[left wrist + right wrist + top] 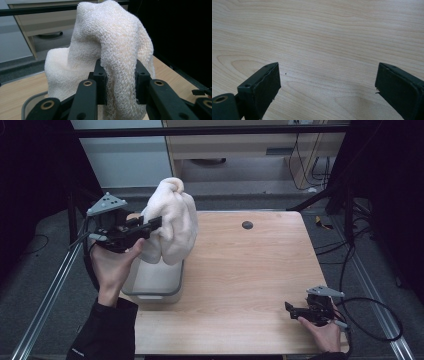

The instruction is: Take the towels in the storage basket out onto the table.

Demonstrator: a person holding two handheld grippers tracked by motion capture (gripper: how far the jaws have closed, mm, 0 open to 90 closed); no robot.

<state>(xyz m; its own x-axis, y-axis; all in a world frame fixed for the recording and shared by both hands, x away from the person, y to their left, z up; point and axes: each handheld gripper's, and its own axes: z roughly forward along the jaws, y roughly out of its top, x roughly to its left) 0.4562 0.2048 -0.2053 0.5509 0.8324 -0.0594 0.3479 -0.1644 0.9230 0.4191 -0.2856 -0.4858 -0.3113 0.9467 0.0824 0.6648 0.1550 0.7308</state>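
Observation:
A cream terry towel (pixel 172 222) hangs bunched in the air over a grey bin (pixel 156 285) at the table's left side. My left gripper (pixel 152 225) is shut on a fold of the towel (pixel 110 50), with the cloth pinched between its two black jaws and draping down past them. The left gripper (pixel 121 82) has the bin's rim (pixel 30 105) below it. My right gripper (pixel 291 310) rests low near the table's front right corner. Its jaws stand wide apart over bare wood, and the right gripper (pixel 327 85) holds nothing.
The wooden table (pixel 250 270) has a small black round spot (pixel 247 225) near its far edge. Cables (pixel 370 305) trail off the right side. Metal rails (pixel 45 300) run along the left, and a dark frame bar (pixel 215 131) crosses overhead at the back.

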